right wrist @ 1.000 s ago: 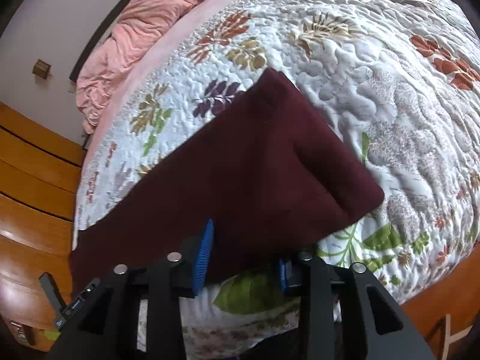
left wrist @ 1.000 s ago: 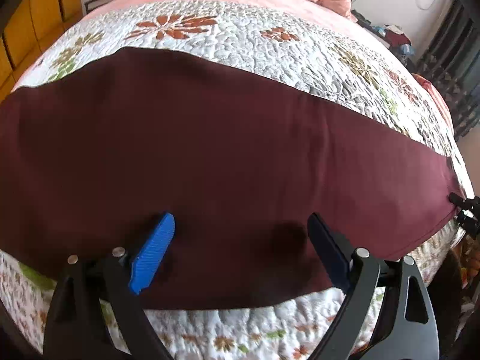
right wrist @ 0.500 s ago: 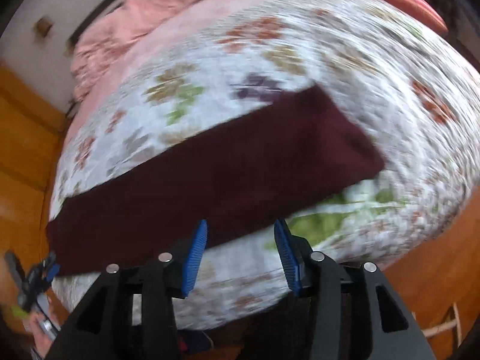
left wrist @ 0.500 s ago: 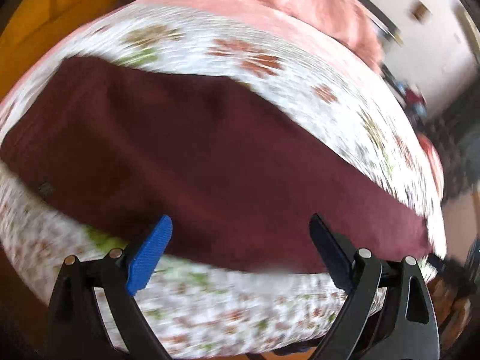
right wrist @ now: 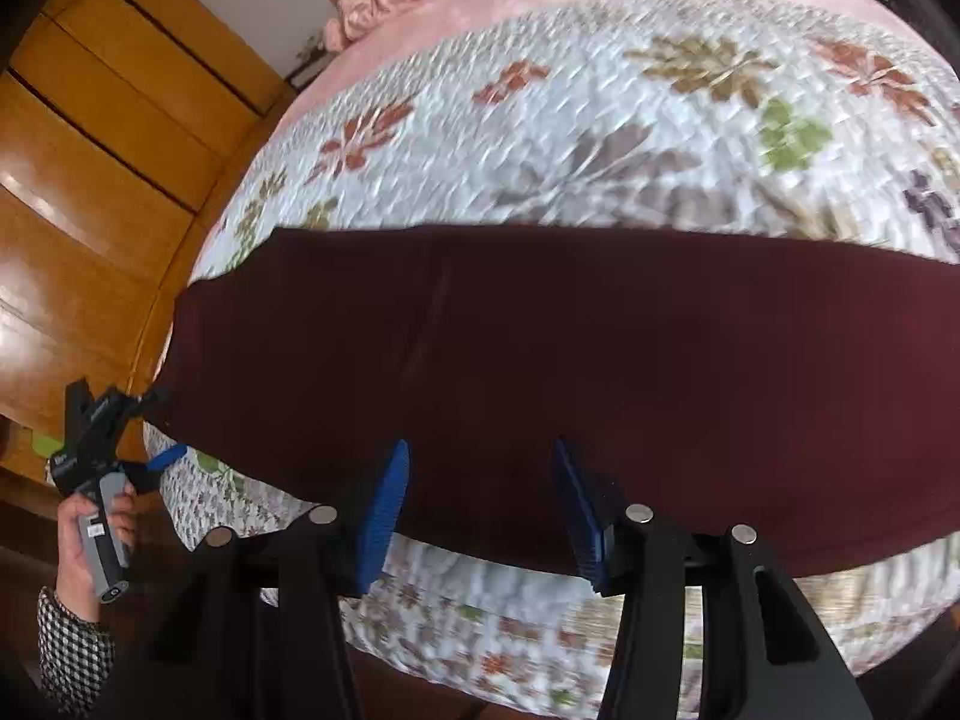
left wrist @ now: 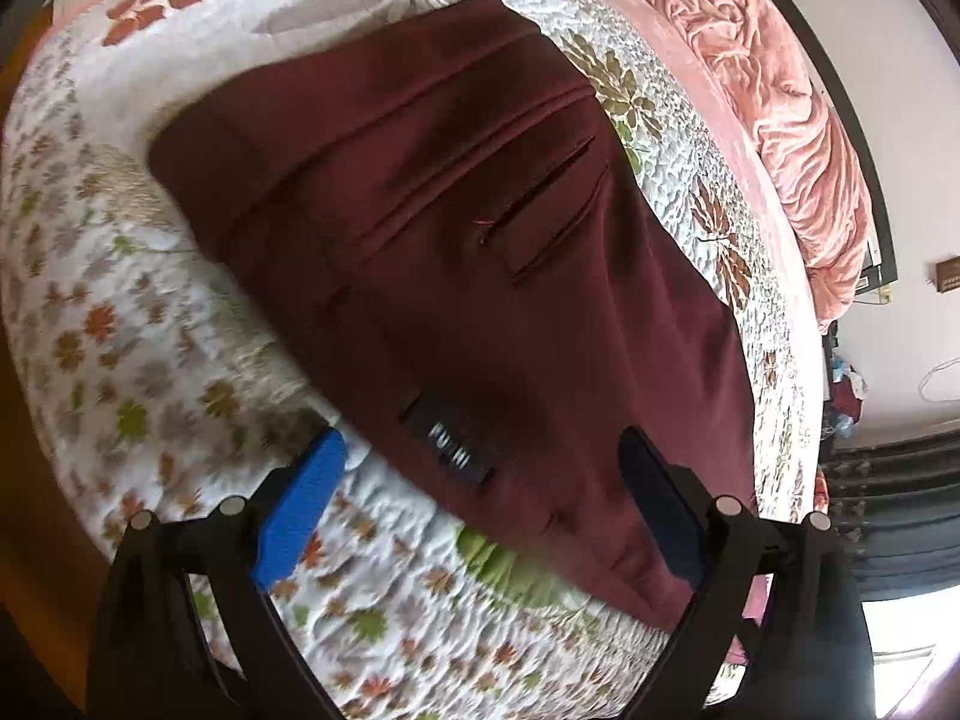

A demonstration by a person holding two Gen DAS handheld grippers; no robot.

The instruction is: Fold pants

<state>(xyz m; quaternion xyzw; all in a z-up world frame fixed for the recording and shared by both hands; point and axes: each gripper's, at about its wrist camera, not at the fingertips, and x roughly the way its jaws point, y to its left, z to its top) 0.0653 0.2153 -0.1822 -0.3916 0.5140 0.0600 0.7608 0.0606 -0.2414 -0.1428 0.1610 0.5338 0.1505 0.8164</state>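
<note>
Dark maroon pants [left wrist: 480,252] lie flat along the near edge of a floral quilted bed [left wrist: 120,312]. The left wrist view shows the waist end with a welt pocket and a black label [left wrist: 451,444]. My left gripper [left wrist: 480,492] is open, its jaws wide apart over the waist corner by the label, holding nothing. In the right wrist view the pants [right wrist: 570,348] stretch across as a long band. My right gripper [right wrist: 480,498] is open over their near edge, holding nothing. The left gripper [right wrist: 144,420] also shows there at the pants' far left end.
A crumpled pink blanket [left wrist: 798,120] lies at the head of the bed. A wooden wardrobe and floor [right wrist: 90,180] stand along the bed's left side. Dark curtains [left wrist: 888,510] hang at the right, with clutter on the floor.
My left gripper has swung from the pants' middle to the waist end at the left. My right gripper has swung left from the cuff end to the middle of the near edge. Both stay open.
</note>
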